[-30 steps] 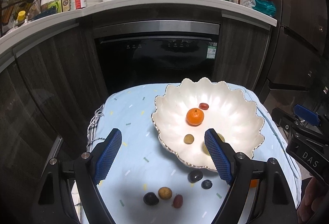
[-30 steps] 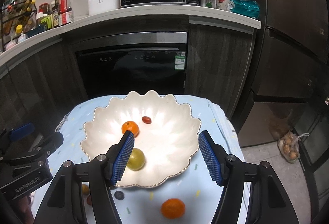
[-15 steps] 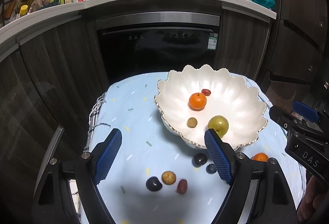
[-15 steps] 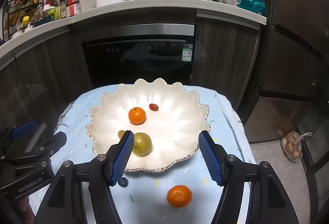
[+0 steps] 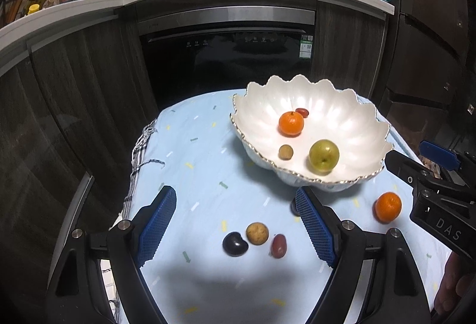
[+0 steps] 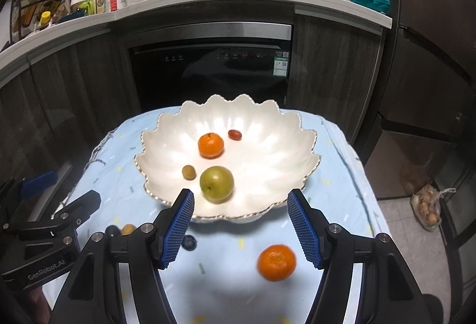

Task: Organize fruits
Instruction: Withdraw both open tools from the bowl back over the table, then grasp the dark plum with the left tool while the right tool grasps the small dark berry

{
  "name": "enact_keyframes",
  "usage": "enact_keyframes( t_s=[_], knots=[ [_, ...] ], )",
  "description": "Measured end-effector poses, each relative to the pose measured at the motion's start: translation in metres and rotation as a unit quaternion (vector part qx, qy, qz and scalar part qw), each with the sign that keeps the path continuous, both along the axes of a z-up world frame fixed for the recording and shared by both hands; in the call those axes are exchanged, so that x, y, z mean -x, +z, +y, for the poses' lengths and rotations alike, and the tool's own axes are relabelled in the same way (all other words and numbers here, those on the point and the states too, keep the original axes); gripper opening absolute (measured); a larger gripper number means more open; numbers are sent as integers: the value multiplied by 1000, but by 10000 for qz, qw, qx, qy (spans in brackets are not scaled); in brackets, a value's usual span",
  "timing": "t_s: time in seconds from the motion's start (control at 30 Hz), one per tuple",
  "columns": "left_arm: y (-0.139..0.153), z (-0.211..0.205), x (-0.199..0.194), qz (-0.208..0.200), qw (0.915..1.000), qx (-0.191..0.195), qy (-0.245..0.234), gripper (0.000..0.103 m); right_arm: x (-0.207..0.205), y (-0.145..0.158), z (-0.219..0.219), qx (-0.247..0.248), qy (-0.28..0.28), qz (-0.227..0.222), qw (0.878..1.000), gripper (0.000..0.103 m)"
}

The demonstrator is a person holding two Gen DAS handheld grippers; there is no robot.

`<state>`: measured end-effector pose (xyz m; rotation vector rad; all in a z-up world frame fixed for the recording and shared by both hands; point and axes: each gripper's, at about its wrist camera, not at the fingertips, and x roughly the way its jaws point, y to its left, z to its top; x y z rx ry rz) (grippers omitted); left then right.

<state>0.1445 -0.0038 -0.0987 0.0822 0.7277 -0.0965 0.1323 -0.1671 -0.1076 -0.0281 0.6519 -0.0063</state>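
Observation:
A white scalloped bowl stands on the blue cloth and holds a tangerine, a green fruit, a small tan fruit and a red date. On the cloth lie a dark plum, a tan fruit, a red date and a second tangerine. My left gripper is open above the loose small fruits. My right gripper is open, just above the loose tangerine.
A blueberry lies by the bowl's near rim. The small table is covered by the cloth and drops off on all sides. Dark cabinets and an oven stand behind. A bag of fruit lies on the floor at right.
Both grippers have pulled back from the bowl toward the near side of the table. The loose fruits on the cloth now sit nearer between the fingers. Both stay open.

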Motion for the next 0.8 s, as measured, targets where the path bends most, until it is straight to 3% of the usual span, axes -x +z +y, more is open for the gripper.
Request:
enact_keyframes(
  t_s=[0.8],
  knots=[
    [-51, 25, 8, 203, 9996, -20, -189, 82, 5, -49, 40, 284, 429, 246, 9984, 66]
  ],
)
